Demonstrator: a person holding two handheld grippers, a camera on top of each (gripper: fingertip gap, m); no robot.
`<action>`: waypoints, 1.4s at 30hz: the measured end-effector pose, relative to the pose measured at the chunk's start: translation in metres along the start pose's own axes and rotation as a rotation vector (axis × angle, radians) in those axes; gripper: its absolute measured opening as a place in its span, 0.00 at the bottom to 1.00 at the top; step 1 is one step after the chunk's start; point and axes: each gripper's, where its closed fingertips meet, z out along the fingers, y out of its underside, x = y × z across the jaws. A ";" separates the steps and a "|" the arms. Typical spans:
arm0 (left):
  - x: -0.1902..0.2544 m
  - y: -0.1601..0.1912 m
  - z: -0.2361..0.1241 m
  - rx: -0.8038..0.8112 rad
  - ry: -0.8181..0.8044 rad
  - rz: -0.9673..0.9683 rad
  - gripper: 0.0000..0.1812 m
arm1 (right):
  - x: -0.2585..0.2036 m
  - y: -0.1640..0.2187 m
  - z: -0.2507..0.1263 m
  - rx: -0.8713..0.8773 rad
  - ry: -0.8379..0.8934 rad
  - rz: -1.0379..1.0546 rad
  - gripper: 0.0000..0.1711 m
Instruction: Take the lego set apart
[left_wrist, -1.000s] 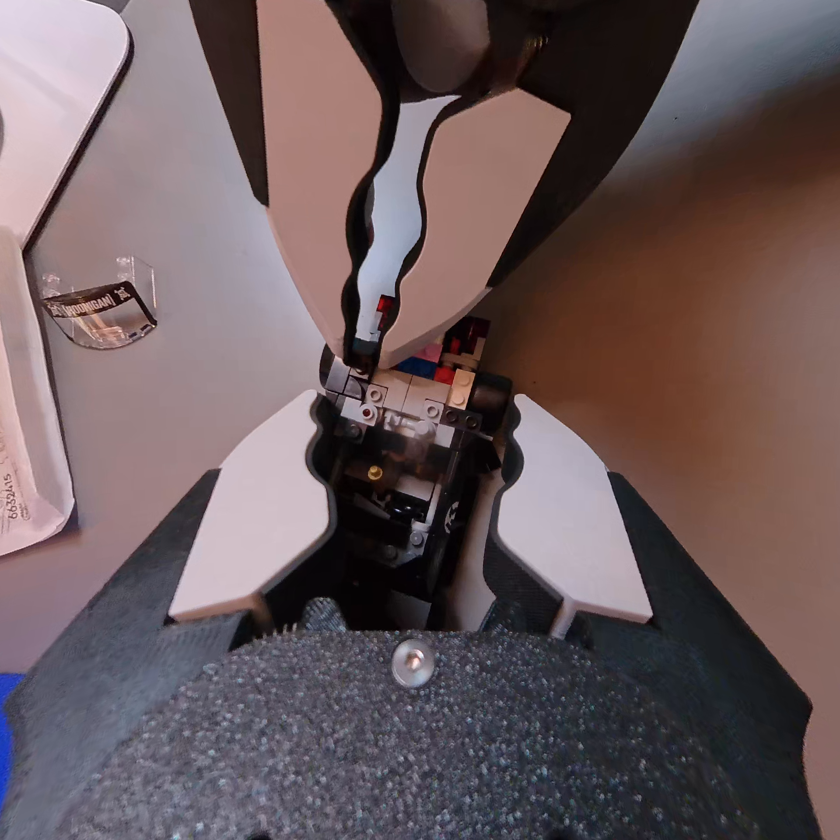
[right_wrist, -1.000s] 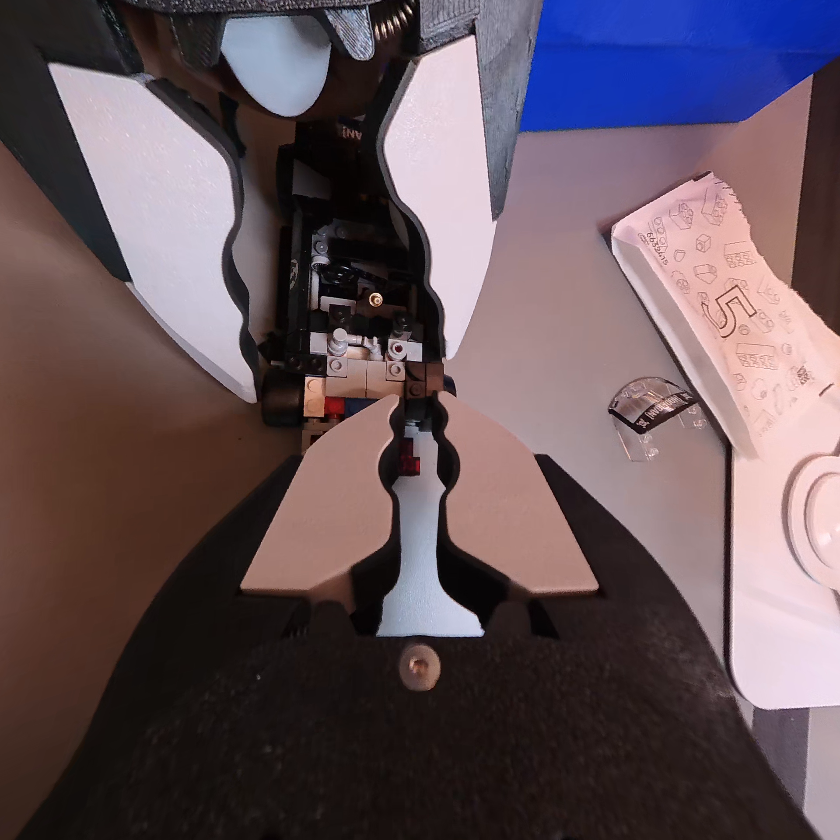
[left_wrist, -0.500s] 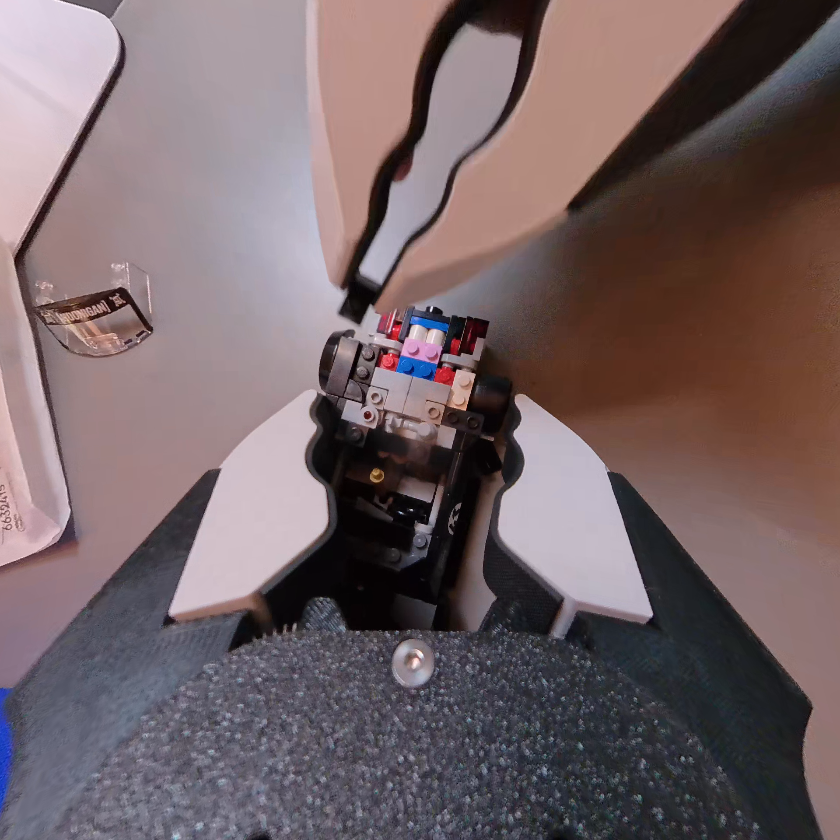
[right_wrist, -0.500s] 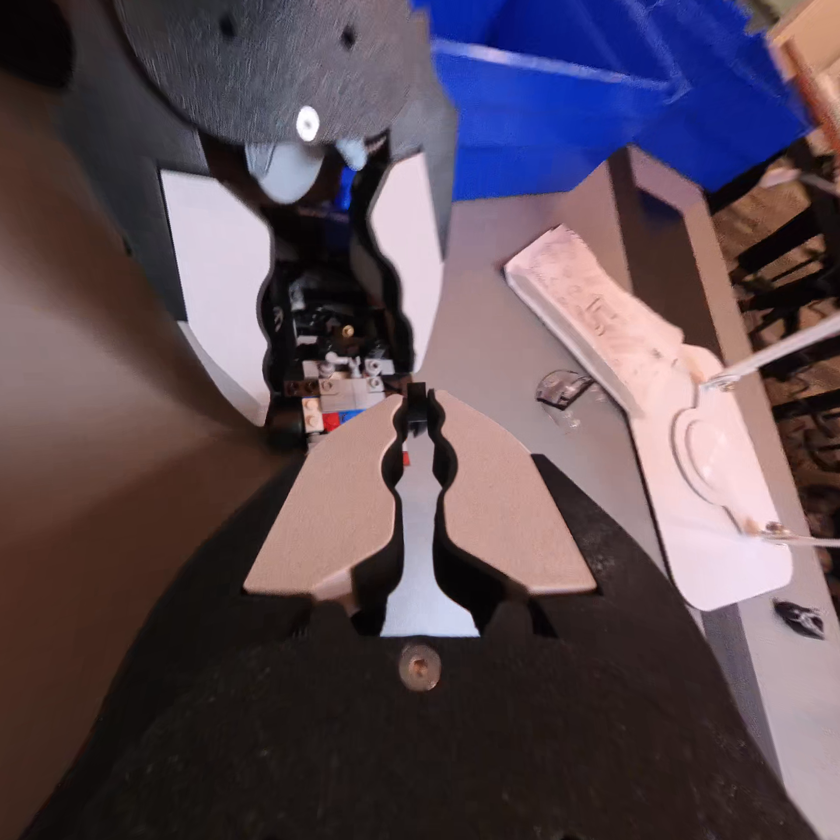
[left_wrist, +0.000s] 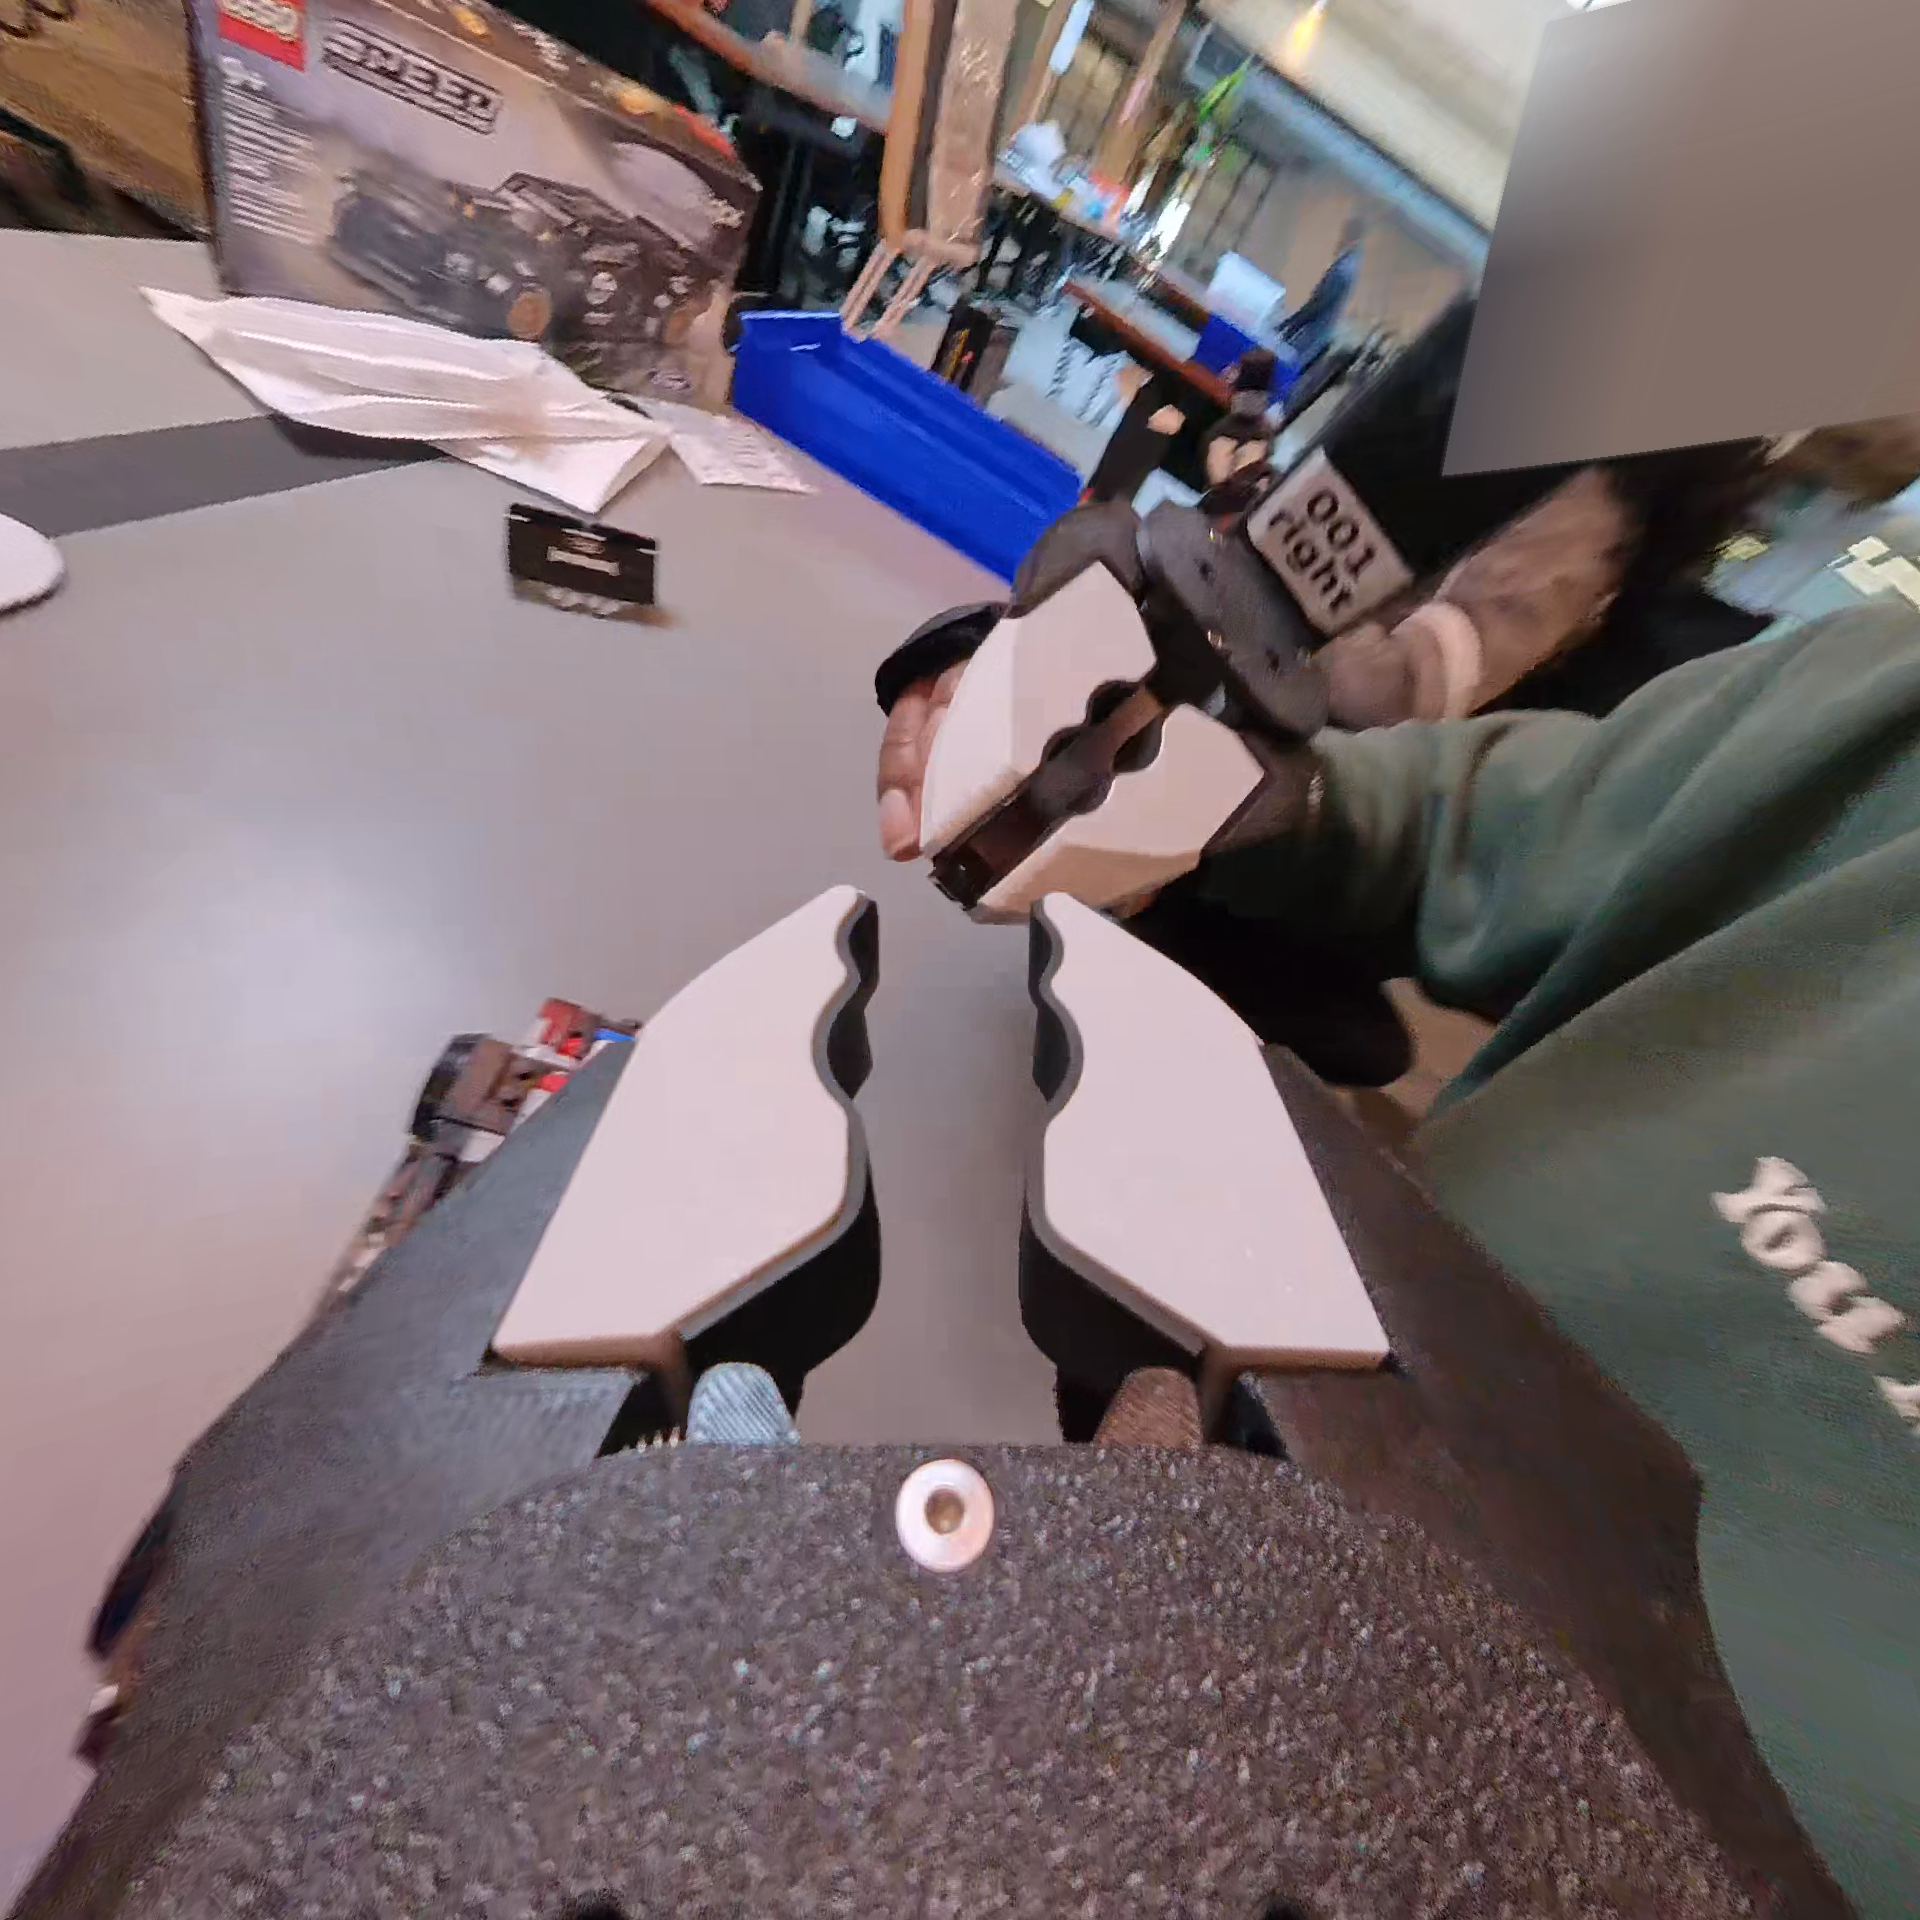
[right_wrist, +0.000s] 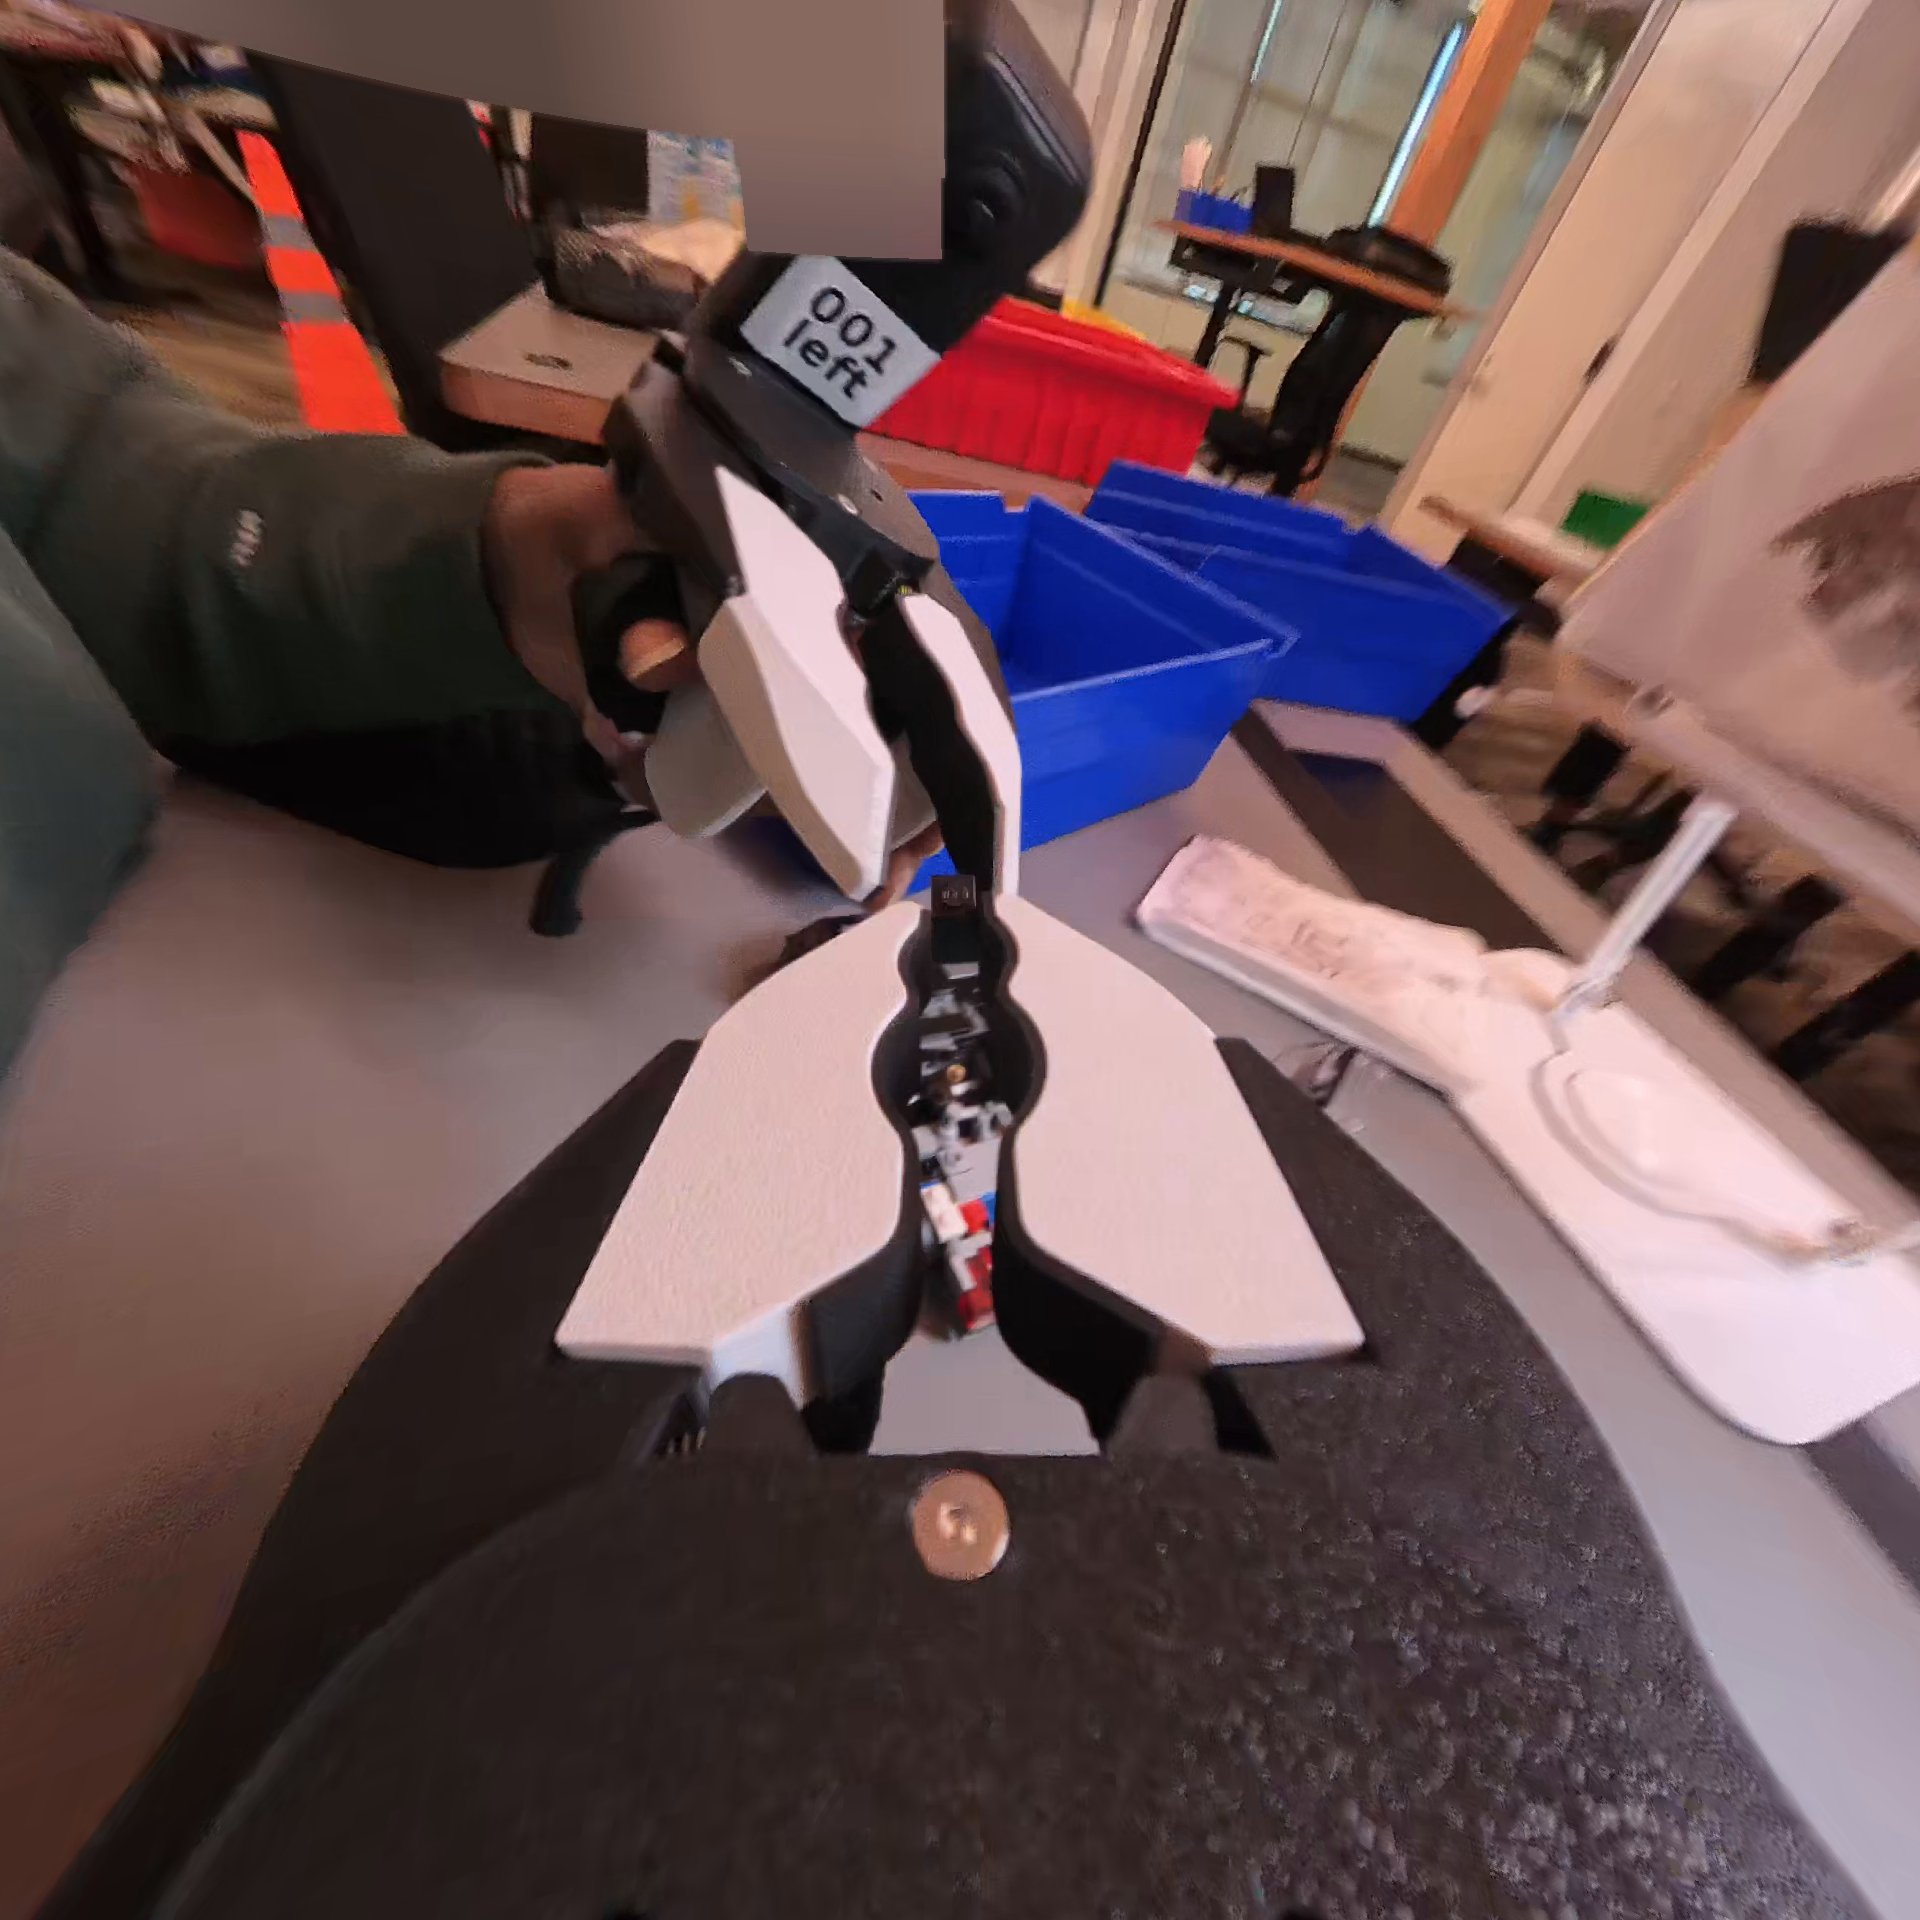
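The lego car (left_wrist: 499, 1081), black with red, blue and white bricks, lies on the grey table at lower left of the left wrist view, half hidden by my left finger. It also shows through the gap between my right fingers (right_wrist: 961, 1164). My left gripper (left_wrist: 951, 920) is open and empty, lifted off the car; in the right wrist view it (right_wrist: 935, 873) hangs just beyond my right fingertips. My right gripper (right_wrist: 956, 920) is shut on a small black brick (right_wrist: 956, 896), held in the air; it also shows in the left wrist view (left_wrist: 951, 883).
The lego box (left_wrist: 468, 197) and white paper bags (left_wrist: 416, 384) sit at the table's far side, with a flat black piece (left_wrist: 582, 561) nearer. Blue bins (right_wrist: 1122, 665) stand behind. A paper bag (right_wrist: 1330, 956) and a white stand base (right_wrist: 1662, 1195) lie right. A green sleeve (left_wrist: 1610, 831) is close.
My right gripper pulled a small black brick off the car and rose. My left gripper let go of the car, lifted and tilted up; the car now lies on the table.
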 end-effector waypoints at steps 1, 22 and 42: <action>0.003 0.000 -0.002 0.005 0.023 -0.032 0.14 | -0.003 -0.005 0.000 0.008 0.025 -0.058 0.05; 0.008 -0.004 -0.071 0.068 -0.463 0.693 0.02 | -0.008 -0.015 0.003 -0.008 0.380 -0.596 0.12; -0.102 0.038 -0.169 -0.078 -0.776 0.134 0.30 | 0.046 0.094 0.029 -0.400 -0.035 -0.074 0.08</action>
